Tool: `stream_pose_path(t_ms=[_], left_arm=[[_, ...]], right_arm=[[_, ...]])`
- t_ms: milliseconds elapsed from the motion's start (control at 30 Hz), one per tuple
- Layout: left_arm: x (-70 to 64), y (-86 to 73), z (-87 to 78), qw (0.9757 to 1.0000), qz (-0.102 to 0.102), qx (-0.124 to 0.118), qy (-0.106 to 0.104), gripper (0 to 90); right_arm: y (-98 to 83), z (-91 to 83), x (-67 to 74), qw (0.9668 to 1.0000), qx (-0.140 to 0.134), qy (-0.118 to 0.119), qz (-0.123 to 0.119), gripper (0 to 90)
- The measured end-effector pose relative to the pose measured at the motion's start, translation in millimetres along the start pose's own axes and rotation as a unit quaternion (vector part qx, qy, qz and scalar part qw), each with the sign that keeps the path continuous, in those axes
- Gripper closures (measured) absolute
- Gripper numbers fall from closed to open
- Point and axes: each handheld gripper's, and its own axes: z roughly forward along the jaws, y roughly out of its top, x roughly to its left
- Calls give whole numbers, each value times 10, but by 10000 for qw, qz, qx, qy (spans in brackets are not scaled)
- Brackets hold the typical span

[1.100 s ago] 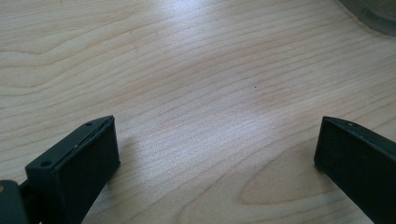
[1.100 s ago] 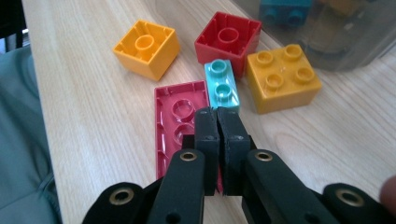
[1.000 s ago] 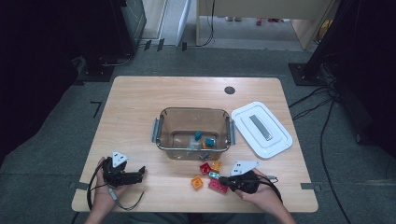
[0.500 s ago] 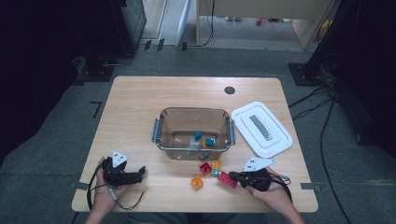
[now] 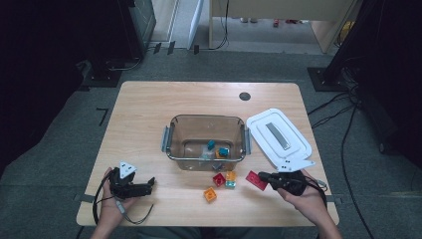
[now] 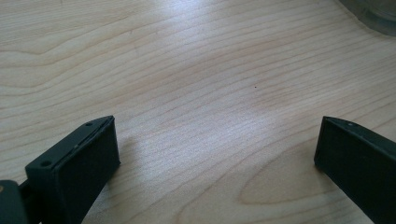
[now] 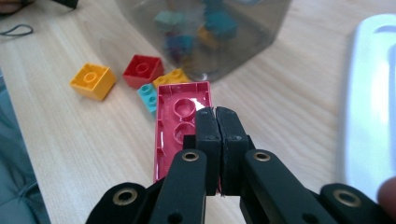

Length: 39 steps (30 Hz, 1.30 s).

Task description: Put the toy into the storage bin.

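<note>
A flat pinkish-red brick hangs by one side wall from my right gripper, which is shut on it, with the hollow underside facing the camera. In the high view the right gripper holds this red brick just above the table, right of the loose bricks and in front of the clear container. My left gripper rests near the front left edge, and its jaws stand open over bare wood.
Loose on the table lie a small red brick, an orange brick and an orange-and-teal pair. The container holds teal and blue bricks. Its white lid lies to the right.
My right gripper has lifted the red brick off the table and carried it to the right, away from the loose bricks. The left gripper has stayed put.
</note>
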Motion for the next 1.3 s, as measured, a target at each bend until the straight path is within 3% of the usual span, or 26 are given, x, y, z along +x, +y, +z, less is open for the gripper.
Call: stream_pose_path(t_ms=[333,800,1067,1300], left_arm=[[-1,0,1,10000,-5,-5,1,0],[1,1,0,10000,1,-1,3,0],[0,1,1,10000,-5,-5,2,0],[0,1,1,10000,-5,-5,2,0]], right_arm=[[276,-226,-148,9995,-83,-296,67,900],[810,-467,-234,9984,-290,-483,87,900],[1114,-338,-153,9988,-309,-379,-19,900],[1324,-64,-73,9994,-233,-258,-87,900]])
